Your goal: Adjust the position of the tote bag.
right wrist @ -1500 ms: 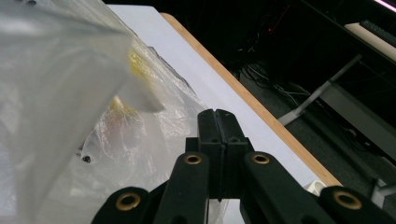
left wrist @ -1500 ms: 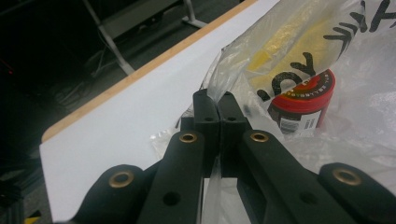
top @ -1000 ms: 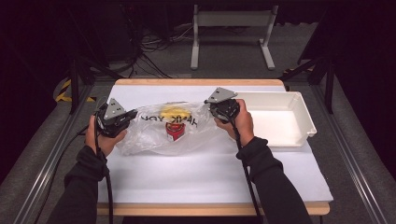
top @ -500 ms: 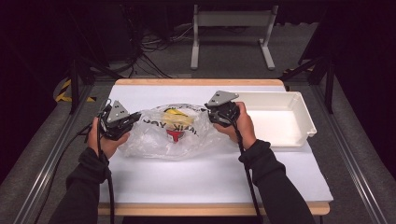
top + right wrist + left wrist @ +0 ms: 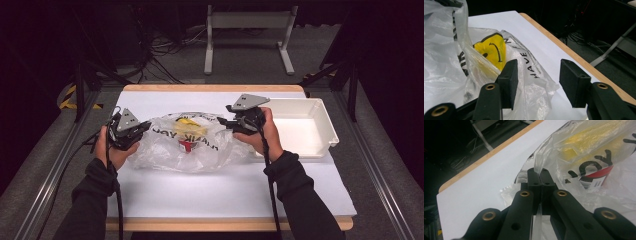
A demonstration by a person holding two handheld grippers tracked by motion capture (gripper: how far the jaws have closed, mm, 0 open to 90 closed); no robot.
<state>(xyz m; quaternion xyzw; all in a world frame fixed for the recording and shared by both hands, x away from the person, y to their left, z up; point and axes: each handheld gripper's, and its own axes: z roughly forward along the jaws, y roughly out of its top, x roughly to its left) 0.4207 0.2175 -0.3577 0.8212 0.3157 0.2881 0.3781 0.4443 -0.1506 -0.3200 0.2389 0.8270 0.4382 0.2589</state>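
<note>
- Centrally, the plastic bag [image 5: 187,142] lies on the white table [image 5: 225,195], with open surface toward the near edge.
- Left gripper [image 5: 142,129]: jaws pinched on the bag's left edge.
- Right gripper [image 5: 223,121]: jaws just opening, parted, bag's film loose between them.
- White tray [image 5: 320,125]: at the right edge.

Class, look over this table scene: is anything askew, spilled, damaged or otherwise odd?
Nothing is spilled or broken. The plastic bag lies crumpled on the table, its print reading reversed in the high view. The left gripper pinches its edge; the right gripper has just been opening, film slack between its jaws.
</note>
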